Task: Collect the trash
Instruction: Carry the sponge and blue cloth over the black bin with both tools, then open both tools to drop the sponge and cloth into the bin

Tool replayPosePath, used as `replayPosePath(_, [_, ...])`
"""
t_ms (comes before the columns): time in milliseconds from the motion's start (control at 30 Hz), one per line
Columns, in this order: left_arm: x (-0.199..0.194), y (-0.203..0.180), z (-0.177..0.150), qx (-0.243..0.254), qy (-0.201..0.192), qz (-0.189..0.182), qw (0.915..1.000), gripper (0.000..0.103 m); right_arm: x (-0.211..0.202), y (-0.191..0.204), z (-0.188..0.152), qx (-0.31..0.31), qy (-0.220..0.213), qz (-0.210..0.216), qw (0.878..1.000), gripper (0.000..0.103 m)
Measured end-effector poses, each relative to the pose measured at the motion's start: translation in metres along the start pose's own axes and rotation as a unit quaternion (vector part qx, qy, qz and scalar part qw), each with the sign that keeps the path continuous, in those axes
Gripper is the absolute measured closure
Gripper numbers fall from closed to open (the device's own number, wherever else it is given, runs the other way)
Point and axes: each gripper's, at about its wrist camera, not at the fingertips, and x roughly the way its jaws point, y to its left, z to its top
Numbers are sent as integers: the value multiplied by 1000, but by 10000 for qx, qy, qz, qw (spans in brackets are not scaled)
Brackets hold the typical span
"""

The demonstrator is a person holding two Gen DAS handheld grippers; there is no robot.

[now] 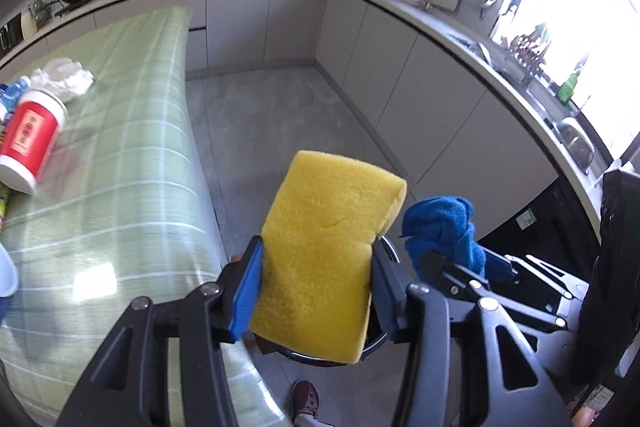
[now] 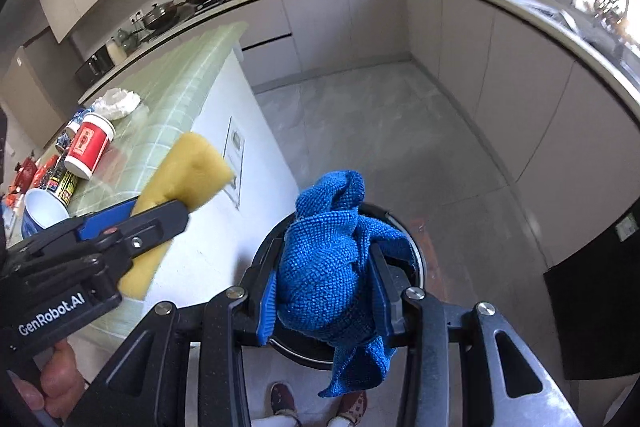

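Left hand-held gripper clamps yellow sponge, long axis pointing forward.

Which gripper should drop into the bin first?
Right, probably. The right gripper holds the blue cloth directly over the black bin. The left gripper holds the yellow sponge near the table edge, less centred.

Green checked table, grey kitchen cabinets

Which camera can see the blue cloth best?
The right wrist view: the blue cloth fills its middle, pinched in the right tongs. The left wrist view shows only a bunched part beside the yellow sponge.
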Motion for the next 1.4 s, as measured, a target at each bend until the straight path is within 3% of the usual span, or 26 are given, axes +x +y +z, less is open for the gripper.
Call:
replayPosePath(133, [17,-3,-1,-114,168,69,9998,44,22,-8,1,-91,161,50,9998,58])
replayPosePath(200, [24,-2,0,-157,245,161,9994,36,30,-12,3,-118,193,52,9997,52])
replayPosePath(300, [34,-1,2,-280,420,267,9984,24,36,-18,7,-147,192,63,9997,32])
replayPosePath(467, [28,-1,8,-343,352,347,9982,22,28,-28,17,-102,-38,-97,9999,31])
replayPosePath(733, [-23,7,13,-345,-116,553,9978,22,-2,-19,32,-109,-276,98,9995,31])
replayPosePath(1000, [-102,56,-2,-786,-623,1033,9896,22,-36,50,38,-525,-553,696,9947,31])
replayPosePath(1233, [-162,125,-38,-1242,-888,1485,9771,22,-42,163,14,-1160,-557,1157,9849,31])
replayPosePath(1400, [-204,195,-70,-1519,-1000,1851,9657,22,-35,243,-13,-1345,-457,1348,9806,31])
